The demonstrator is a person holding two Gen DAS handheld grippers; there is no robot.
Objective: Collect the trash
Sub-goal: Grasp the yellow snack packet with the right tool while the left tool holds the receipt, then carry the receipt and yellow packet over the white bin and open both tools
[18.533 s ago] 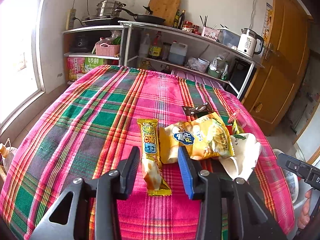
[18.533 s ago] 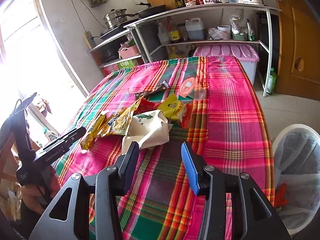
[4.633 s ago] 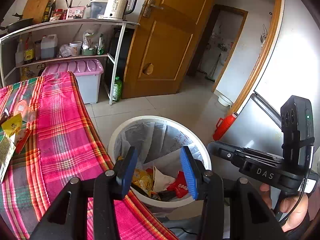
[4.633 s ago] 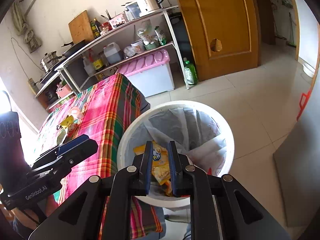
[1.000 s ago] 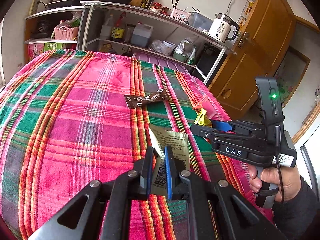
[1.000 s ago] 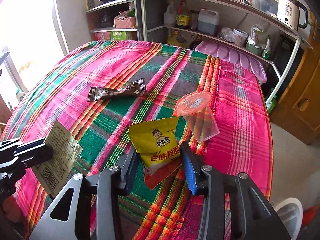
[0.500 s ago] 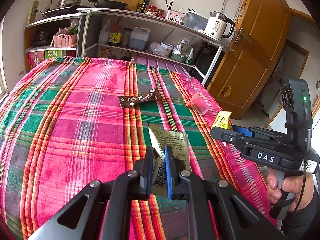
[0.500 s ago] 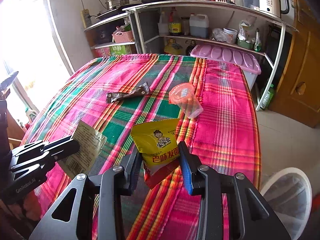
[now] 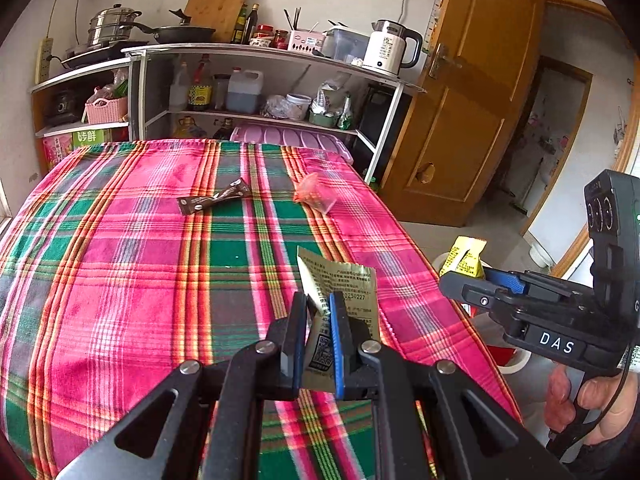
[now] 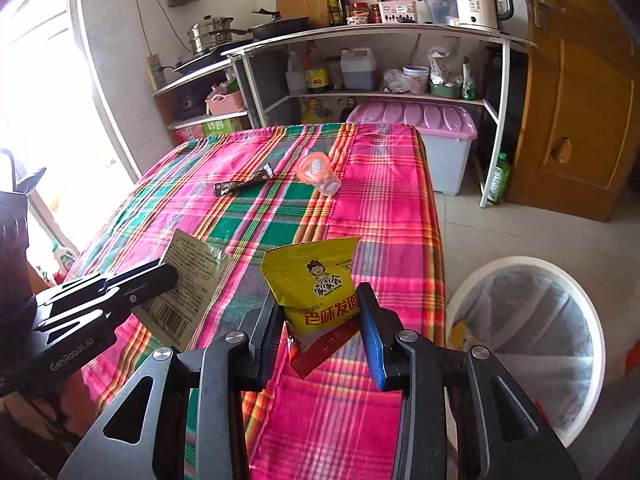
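Two grippers each pinch trash: left gripper a gold foil wrapper, right gripper a yellow pouch; carry both level over the white bin, lower right, before releasing.

- We see a table under a plaid cloth of pink, green and orange, draped over its edges.
- A dark wrapper lies flat on the cloth toward the far end.
- Just beside it, to the right, a clear orange cup lies tipped on its side, apart from the wrapper.
- The floor is pale tile, and on it a white bin with a grey liner stands just off the table's near corner.
- A lidded pink box sits on the floor at the table's far end.
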